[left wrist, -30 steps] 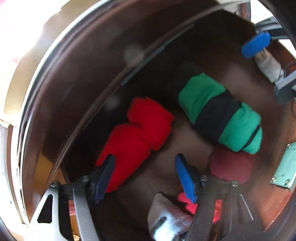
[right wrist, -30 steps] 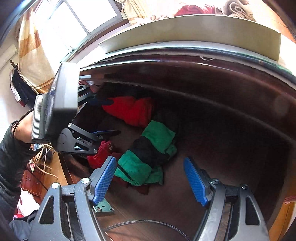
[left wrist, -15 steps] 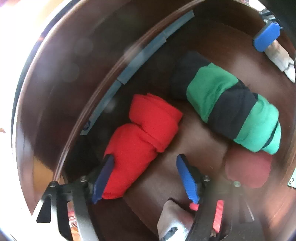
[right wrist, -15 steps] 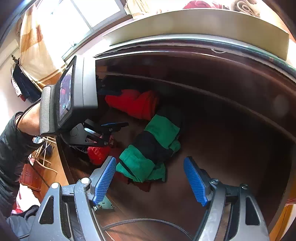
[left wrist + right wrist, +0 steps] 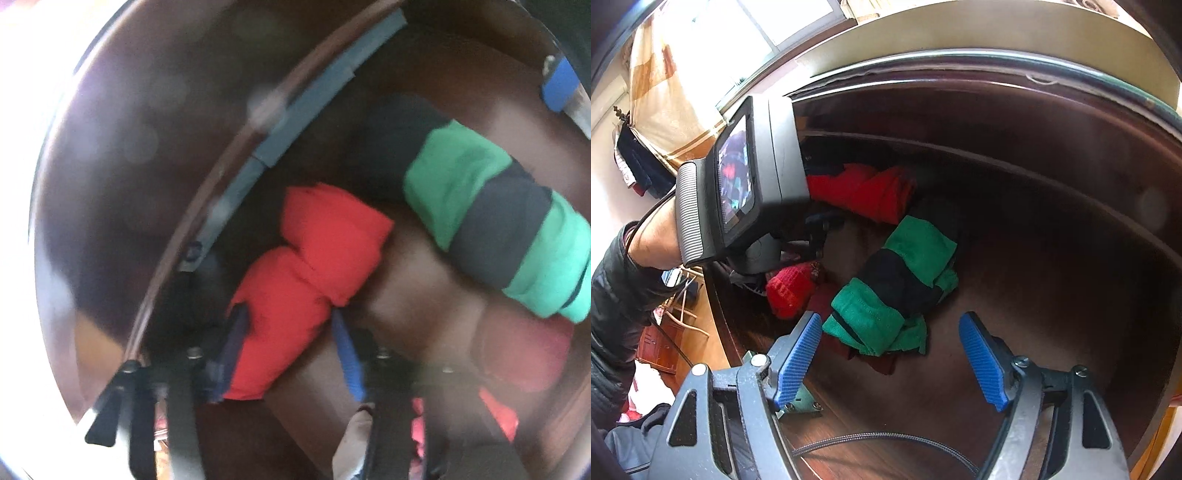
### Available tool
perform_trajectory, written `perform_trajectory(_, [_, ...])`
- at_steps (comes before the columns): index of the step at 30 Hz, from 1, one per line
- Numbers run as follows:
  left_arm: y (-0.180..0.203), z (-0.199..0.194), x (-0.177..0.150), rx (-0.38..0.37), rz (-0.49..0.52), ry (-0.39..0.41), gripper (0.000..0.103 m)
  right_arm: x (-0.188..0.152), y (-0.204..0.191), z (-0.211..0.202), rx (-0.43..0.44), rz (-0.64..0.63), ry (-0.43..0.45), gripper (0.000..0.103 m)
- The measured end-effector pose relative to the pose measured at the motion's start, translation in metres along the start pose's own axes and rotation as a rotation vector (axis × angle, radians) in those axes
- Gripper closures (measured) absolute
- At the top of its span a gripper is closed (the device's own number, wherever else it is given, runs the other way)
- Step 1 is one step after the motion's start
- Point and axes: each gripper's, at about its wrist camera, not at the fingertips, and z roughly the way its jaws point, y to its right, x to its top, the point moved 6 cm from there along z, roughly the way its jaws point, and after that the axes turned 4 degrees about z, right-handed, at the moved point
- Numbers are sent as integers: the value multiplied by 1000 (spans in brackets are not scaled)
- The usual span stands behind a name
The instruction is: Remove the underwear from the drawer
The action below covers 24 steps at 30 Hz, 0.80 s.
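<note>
Inside the drawer [image 5: 1052,258], beside the green-and-black roll [image 5: 495,221], the red underwear [image 5: 295,288] is pinched by the left tool [image 5: 288,347], whose jaws have just been closing. Slippage is possible, the grip being near one end. The right tool [image 5: 894,358] is held wide, empty.

Motion blur smears the left gripper's fingers [image 5: 341,347] (2 blue pads), hiding their contact.

Left wrist view motion-blurred throughout, white glare along its left edge; right wrist view sharp; daylight from window [image 5: 783,26] upper left; drawer [image 5: 1052,229] interior dim; fisheye edges curved.
</note>
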Motion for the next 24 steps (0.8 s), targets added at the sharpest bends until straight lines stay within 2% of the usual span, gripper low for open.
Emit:
perform_trajectory(3, [-8, -6, 0, -15, -48, 11, 74, 0, 0, 0, 3, 4, -4, 24])
perform_trajectory(8, [-16, -8, -8, -69, -83, 13, 82, 2, 4, 3, 0, 6, -7, 23])
perform_trajectory(13, [-13, -19, -12, -137, -103, 21, 85, 2, 4, 5, 4, 7, -16, 23])
perform_trajectory(14, [-13, -19, -11, -130, -91, 26, 85, 3, 5, 5, 2, 5, -16, 23])
perform_trajectory(15, [-18, -17, -10, -102, -79, 28, 79, 4, 4, 6, 1, 4, -16, 23])
perform_trajectory(17, [-15, -17, -7, -55, -44, 38, 78, 4, 5, 7, 1, 4, -19, 23])
perform_trajectory(19, [-9, -16, -4, -23, -1, 41, 65, 4, 5, 6, 2, 6, -17, 23])
perform_trajectory(21, [3, -18, -1, -9, 37, 50, 44, 4, 4, 6, 2, 7, -18, 23])
perform_trajectory(24, [12, -14, 8, -18, 86, 52, 40, 3, 4, 6, 2, 6, -17, 23])
